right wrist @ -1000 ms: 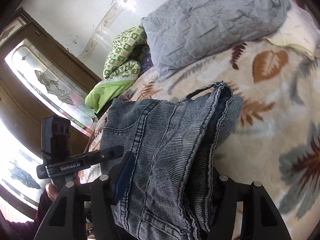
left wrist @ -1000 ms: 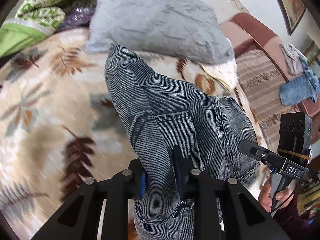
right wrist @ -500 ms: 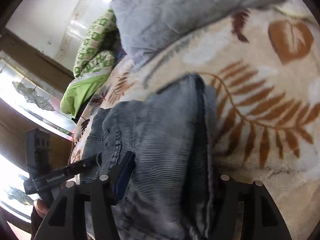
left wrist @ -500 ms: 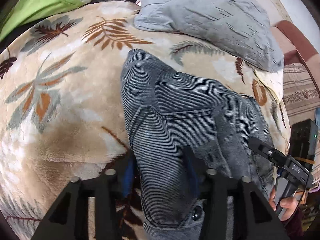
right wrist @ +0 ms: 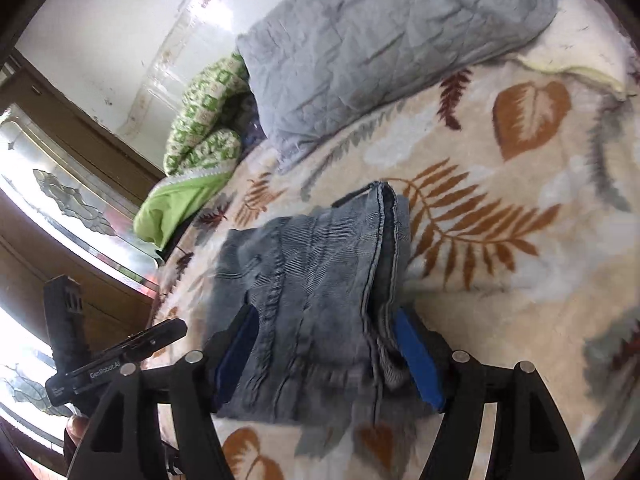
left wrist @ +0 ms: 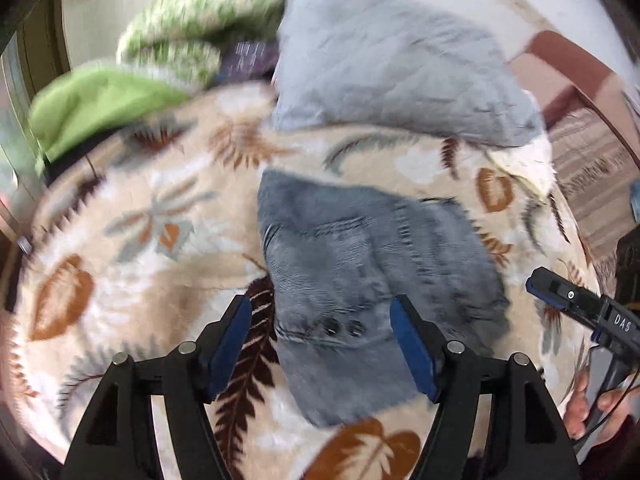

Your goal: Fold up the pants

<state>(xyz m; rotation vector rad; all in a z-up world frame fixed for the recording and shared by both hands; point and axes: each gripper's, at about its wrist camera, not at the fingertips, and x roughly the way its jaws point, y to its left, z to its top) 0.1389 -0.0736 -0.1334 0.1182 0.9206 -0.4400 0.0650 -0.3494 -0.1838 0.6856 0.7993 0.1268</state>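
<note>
Lying in a compact folded bundle on the bed's leaf-patterned blanket (right wrist: 500, 300), the pants (right wrist: 316, 304) sit directly ahead of both grippers, which suggests the fold is finished and the cloth has been let go. Seen from the left wrist, the left gripper (left wrist: 322, 344) has its blue pads spread wide, one on each side of the bundle's near edge (left wrist: 360, 280), with visible blanket between the left pad and the denim, so nothing is pinched. The right gripper (right wrist: 326, 354) is likewise spread apart, its pads flanking the near end of the pants; the thick stacked seams lie just inside its right pad, and whether that pad touches the cloth is unclear. A grey pillow (right wrist: 392, 48) and a green quilt (right wrist: 192, 160) lie farther ahead, well apart from the bundle, probably leaving flat room for folding.
</note>
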